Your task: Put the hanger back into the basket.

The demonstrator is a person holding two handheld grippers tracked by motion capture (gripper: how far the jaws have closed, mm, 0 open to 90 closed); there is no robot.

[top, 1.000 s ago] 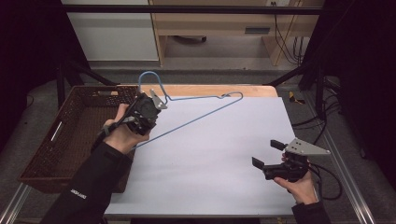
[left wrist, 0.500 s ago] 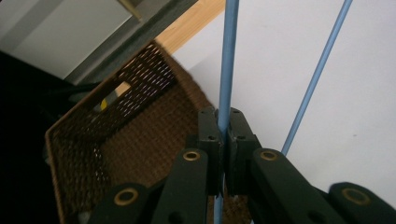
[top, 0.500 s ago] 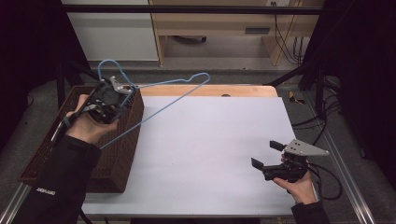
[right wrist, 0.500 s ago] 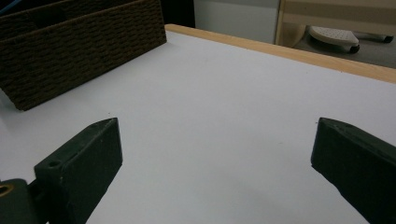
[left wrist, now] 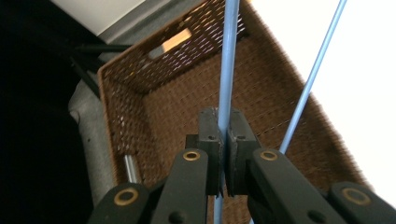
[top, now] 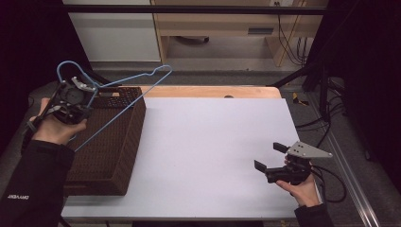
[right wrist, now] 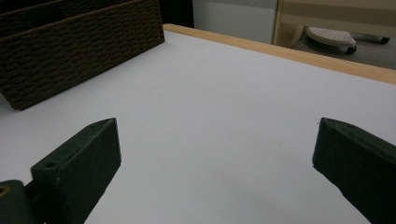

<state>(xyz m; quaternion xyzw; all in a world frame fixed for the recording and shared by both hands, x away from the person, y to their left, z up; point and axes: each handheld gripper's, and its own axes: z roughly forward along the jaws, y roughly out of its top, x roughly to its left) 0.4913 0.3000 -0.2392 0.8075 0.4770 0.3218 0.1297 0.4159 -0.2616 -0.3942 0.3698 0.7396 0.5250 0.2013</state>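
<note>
Right gripper (top: 272, 160): I am holding it low at the near right corner of the surface, its jaws standing wide apart with nothing between them, as the right gripper view shows.

Surface (top: 213, 142): the pale white tabletop with a wooden far edge is lying bare under my right jaws.

Left gripper (left wrist: 223, 140): I am gripping with its jaws pressed together on one wire of the light blue wire coat hanger (top: 113, 101), seen from the left gripper view.

Hanger: I am holding it in the air above the basket, hook up at the far left, its long wires slanting over the basket's right rim.

Basket (top: 120, 142): the dark brown woven rectangular basket is sitting on the left part of the surface, directly beneath my left jaws.
</note>
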